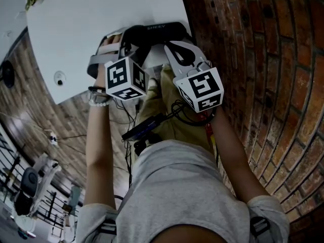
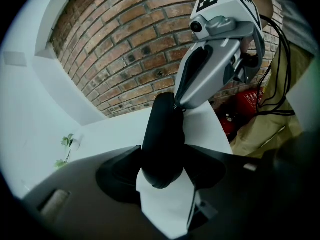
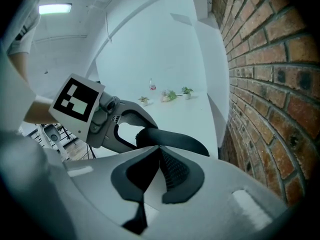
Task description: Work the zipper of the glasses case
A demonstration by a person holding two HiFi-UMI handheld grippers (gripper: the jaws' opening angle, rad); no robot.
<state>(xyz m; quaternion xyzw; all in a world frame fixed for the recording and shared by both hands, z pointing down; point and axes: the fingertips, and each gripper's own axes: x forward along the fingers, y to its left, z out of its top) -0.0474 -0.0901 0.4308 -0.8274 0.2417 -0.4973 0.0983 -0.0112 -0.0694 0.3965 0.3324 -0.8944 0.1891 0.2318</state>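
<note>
Now the left hand-held gripper (image 2: 163, 170) clamps the glasses case (image 2: 162, 131).

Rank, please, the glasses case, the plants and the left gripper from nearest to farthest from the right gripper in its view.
1. The glasses case, at the tips of the right gripper.
2. The left gripper, just beyond, at left.
3. The plants, far back on the table.
</note>
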